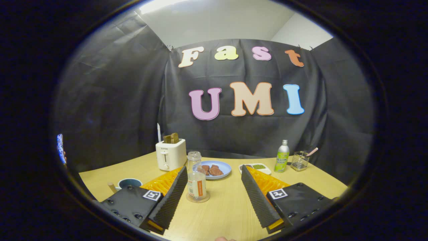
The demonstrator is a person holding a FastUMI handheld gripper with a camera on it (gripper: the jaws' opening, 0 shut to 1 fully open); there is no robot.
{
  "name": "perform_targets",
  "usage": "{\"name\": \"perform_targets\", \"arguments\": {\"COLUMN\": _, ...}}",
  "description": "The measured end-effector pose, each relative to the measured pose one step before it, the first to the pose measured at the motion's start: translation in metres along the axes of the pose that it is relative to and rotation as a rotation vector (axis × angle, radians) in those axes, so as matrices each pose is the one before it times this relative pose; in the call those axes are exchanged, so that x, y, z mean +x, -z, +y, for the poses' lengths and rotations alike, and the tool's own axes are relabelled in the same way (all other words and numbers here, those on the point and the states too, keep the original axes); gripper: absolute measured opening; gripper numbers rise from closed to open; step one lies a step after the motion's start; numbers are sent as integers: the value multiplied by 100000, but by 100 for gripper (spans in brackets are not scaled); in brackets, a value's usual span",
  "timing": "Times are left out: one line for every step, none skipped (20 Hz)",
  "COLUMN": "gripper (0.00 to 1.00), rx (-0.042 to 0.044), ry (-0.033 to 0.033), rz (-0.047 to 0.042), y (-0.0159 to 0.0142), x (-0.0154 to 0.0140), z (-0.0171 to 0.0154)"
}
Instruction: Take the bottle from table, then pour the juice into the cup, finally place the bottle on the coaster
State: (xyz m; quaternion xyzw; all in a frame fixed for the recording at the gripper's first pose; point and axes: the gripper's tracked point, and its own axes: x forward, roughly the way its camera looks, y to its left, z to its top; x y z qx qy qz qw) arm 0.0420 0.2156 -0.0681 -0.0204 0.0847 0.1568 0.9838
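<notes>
Open gripper (214, 174), bottle (196, 177) upright on coaster (198, 199)

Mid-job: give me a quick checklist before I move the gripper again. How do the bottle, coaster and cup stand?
1. Gripper fingers open: ok.
2. Bottle upright between the fingers: ok.
3. Bottle standing on coaster: ok.
4. Bottle free of the finger it stands close beside: cannot tell.
5. Juice in cup: cannot tell.
</notes>
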Motion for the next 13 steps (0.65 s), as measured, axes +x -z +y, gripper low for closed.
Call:
{"name": "perform_targets", "arguments": {"gripper": 100, "rx": 188, "ry": 444, "rz": -262, "y": -374, "x": -169, "z": -90}}
{"name": "perform_targets", "arguments": {"gripper": 100, "rx": 289, "ry": 15, "rz": -491, "y": -314, "x": -240, "z": 19}}
{"name": "perform_targets", "arguments": {"gripper": 100, "rx": 253, "ry": 164, "rz": -413, "y": -315, "x": -179, "z": 6}}
{"name": "perform_targets", "arguments": {"gripper": 100, "rx": 36, "ry": 266, "rz": -326, "y": -173, "x": -256, "z": -103}}
{"name": "perform_targets", "arguments": {"gripper": 100, "rx": 125, "ry": 523, "rz": -265, "y": -86, "x": -236, "z": -125}}
{"name": "perform_targets", "arguments": {"gripper": 100, "rx": 170, "ry": 137, "rz": -205, "y": -43, "x": -256, "z": -38}}
{"name": "perform_targets", "arguments": {"gripper": 100, "rx": 462, "ry": 362, "rz": -378, "y": -91, "x": -170, "z": -43}}
{"name": "perform_targets", "arguments": {"gripper": 100, "rx": 567, "ry": 294, "rz": 46, "y": 151, "x": -206, "z": -103}}
{"name": "perform_targets", "arguments": {"gripper": 100, "rx": 561, "ry": -14, "rz": 220, "y": 121, "x": -93, "z": -40}}
{"name": "perform_targets", "arguments": {"gripper": 100, "rx": 374, "ry": -19, "rz": 107, "y": 107, "x": -101, "z": -9}}
{"name": "perform_targets", "arguments": {"gripper": 100, "rx": 86, "ry": 125, "rz": 87, "y": 103, "x": -52, "z": -66}}
{"name": "perform_targets", "arguments": {"gripper": 100, "rx": 202, "ry": 283, "rz": 170, "y": 51, "x": -39, "z": -109}}
{"name": "perform_targets", "arguments": {"gripper": 100, "rx": 209, "ry": -98, "rz": 104, "y": 45, "x": -47, "z": -39}}
